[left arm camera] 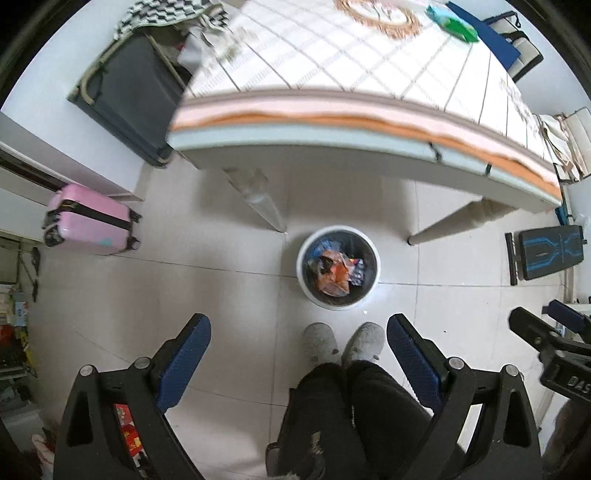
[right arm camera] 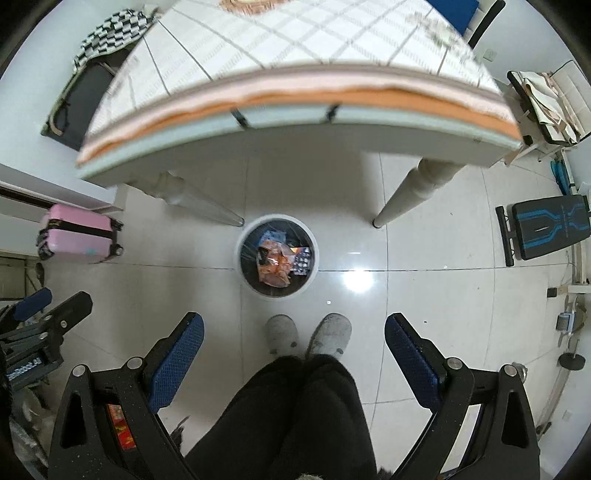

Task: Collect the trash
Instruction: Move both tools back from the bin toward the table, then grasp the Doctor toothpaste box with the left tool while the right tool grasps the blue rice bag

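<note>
Sitting on tile, white trash bin (left arm camera: 339,267) holding crumpled orange wrappers (left arm camera: 334,275), both grippers' fingers (left arm camera: 188,360) wide

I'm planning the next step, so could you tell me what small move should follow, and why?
Probably raise the left tongs toward the green wrapper on the table: both tongs are open and empty, the right tongs too, and the bin already holds wrappers.

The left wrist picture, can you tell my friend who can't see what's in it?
Looking down, the open, empty left gripper points toward a round white trash bin on the tiled floor, holding orange and blue wrappers. Grey slippers stand before it; a table with a checked cloth is beyond, a pink suitcase at left.
</note>
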### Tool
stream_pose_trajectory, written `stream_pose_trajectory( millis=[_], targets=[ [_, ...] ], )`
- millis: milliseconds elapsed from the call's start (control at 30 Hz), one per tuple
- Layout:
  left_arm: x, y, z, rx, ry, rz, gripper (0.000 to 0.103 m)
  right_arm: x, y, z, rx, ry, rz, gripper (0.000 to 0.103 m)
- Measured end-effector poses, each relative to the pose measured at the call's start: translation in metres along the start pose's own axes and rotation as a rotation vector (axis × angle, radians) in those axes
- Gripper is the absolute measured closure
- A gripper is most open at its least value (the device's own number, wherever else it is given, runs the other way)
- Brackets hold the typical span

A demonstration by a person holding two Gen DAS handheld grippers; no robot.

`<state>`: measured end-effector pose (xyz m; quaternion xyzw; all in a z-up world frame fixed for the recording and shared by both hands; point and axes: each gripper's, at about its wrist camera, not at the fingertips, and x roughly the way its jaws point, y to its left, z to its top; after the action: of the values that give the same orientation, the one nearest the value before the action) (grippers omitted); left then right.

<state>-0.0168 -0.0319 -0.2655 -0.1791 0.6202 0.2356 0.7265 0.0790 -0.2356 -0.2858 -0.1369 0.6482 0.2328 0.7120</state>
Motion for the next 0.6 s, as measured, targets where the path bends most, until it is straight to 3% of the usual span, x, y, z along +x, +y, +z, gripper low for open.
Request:
stream_pose_trajectory(
  millis=[133, 267, 400, 567, 600],
  targets=[
    [-0.034, 0.001, 0.021, -0.013, -0.091, 0.003, 0.006, -0.045, 0.007, 0.016, 0.019, -0.027, 0.056, 0.003],
    [-0.057, -0.006, 0.063, -0.038, -0.176, 0.015, 0.006, -0.079, 0.005, 0.055, 0.041, -0.09, 0.083, 0.003],
    [-0.07, -0.019, 0.111, -0.042, -0.253, 0.046, 0.003, -0.103, -0.015, 0.118, 0.089, -0.157, 0.079, 0.003],
    [-0.062, -0.045, 0.196, -0.079, -0.259, 0.053, 0.0, -0.105, -0.045, 0.213, 0.107, -0.181, 0.04, 0.003],
    [-0.058, -0.053, 0.214, -0.088, -0.258, 0.061, 0.0, -0.102, -0.055, 0.245, 0.107, -0.184, 0.033, 0.003]
  ],
)
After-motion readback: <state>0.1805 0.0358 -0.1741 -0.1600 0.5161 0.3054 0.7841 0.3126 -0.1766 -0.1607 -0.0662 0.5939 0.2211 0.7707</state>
